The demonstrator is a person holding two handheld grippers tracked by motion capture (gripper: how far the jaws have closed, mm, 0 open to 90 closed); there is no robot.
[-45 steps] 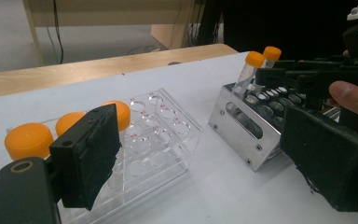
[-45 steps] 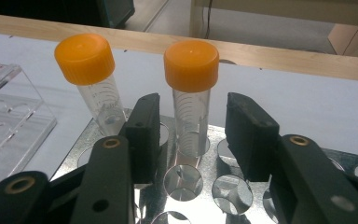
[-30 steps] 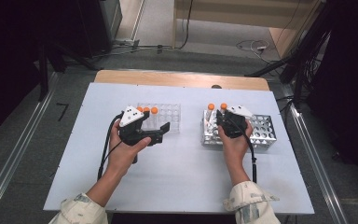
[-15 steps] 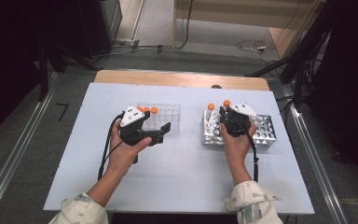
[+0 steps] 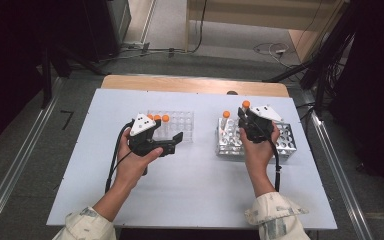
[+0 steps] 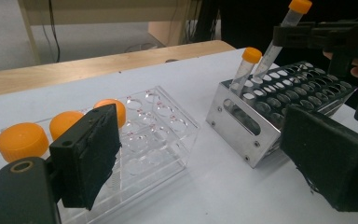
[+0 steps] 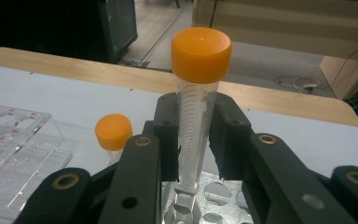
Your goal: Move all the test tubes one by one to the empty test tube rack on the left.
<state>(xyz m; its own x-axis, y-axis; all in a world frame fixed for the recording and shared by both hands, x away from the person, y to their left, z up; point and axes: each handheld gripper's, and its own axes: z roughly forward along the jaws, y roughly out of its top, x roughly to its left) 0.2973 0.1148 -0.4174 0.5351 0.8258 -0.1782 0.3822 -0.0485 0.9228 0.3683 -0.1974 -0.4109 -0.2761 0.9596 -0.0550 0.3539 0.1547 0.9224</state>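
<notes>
The right hand-held gripper (image 7: 193,140) clamped an orange-capped tube (image 7: 196,116), its tip barely above the metal rack (image 5: 285,145) on the worktop (image 5: 190,200). A tilted lift could catch the hole's rim and drag the rack, or the smooth tube could slip.

White table top (image 5: 195,190), rectangular, filling the middle of the high view; wooden board (image 5: 190,84) along its far edge. Lying directly on it: clear plastic tube rack (image 5: 180,125), left of centre, bearing three orange-capped tubes (image 5: 158,118) at its left end; perforated metal tube rack (image 5: 285,145), right of centre, well apart from the first.
</notes>
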